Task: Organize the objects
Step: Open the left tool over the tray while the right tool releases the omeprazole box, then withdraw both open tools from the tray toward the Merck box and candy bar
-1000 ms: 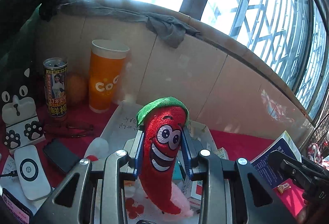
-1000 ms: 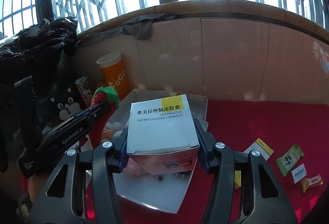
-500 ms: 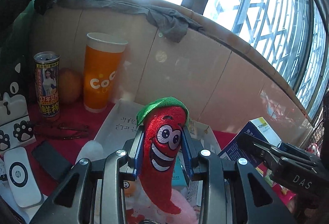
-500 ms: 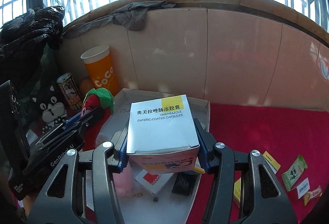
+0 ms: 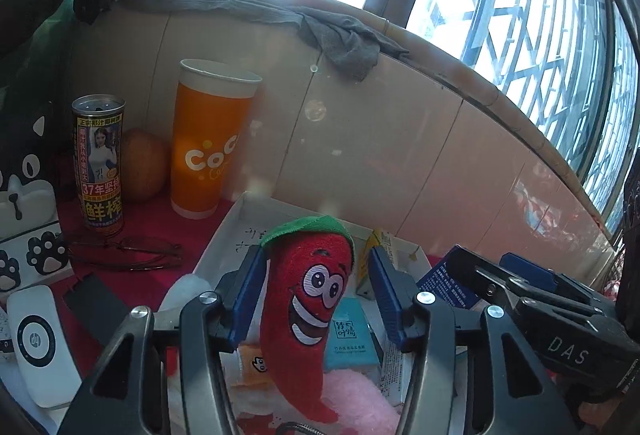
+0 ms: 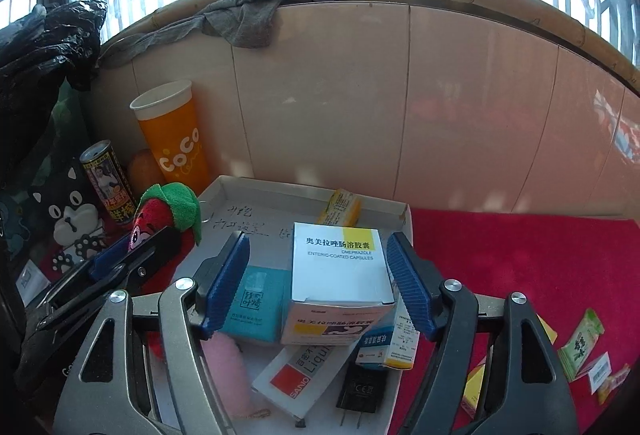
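Note:
A red chili plush (image 5: 308,299) with a green cap leans between the blue pads of my left gripper (image 5: 315,263), over the white tray (image 5: 240,211). The jaws are opening and a gap shows on each side of the plush. In the right wrist view a white medicine box (image 6: 336,267) lies in the tray (image 6: 312,191) on top of other packets. My right gripper (image 6: 318,267) straddles it with its jaws opening, both pads clear of the box. The plush (image 6: 160,215) and the left gripper's fingers (image 6: 132,255) show at the left there.
An orange CoCo cup (image 5: 208,139), a drink can (image 5: 100,163) and an orange fruit (image 5: 144,163) stand against the tiled wall. Glasses (image 5: 128,255) and a white device (image 5: 36,339) lie left of the tray. Sachets (image 6: 580,347) lie on the red cloth (image 6: 520,267) to its right.
Both grippers have let go. The left jaws spread and the plush sagged lower between them. The right gripper moved over the tray, then opened, and the medicine box dropped onto the packets.

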A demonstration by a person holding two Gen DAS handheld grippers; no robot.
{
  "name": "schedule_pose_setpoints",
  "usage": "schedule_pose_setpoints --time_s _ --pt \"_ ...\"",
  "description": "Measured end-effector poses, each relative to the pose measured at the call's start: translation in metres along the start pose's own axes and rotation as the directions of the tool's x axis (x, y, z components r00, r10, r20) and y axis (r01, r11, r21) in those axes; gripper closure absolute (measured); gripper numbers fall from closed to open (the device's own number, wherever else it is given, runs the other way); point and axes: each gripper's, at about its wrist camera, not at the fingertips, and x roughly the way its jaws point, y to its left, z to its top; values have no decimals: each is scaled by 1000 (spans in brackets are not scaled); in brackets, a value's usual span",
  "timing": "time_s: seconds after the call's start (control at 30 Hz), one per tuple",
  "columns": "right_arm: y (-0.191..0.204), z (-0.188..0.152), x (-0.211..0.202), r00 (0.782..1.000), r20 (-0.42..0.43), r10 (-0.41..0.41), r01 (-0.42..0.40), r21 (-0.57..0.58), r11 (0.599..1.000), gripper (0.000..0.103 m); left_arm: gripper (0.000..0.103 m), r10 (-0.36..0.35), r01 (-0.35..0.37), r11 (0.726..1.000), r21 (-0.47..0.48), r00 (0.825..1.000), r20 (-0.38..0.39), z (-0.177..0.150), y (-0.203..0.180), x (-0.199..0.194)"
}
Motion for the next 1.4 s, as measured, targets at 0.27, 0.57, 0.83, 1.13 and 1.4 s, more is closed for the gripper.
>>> schedule_pose_setpoints --time_s 0.27,0.57,0.83,1.13,1.4 --pt "-12 -3 -27 997 45 -58 57 27 998 0 0 36 -34 999 -31 996 83 3 6 -18" --pt "-5 -14 -51 991 55 -119 121 -34 992 0 0 33 -30 999 -22 994 107 1 2 -25" --pt "-7 -23 -63 974 55 -222 225 -73 972 0 0 26 -22 999 -35 992 124 3 1 -32" --pt "-20 -33 -76 881 65 -469 473 -85 877 0 0 28 -28 1000 4 991 129 2 -9 -37" --pt "-35 -42 -99 778 144 -612 626 -92 774 0 0 35 -42 998 46 989 146 0 -30 -53"
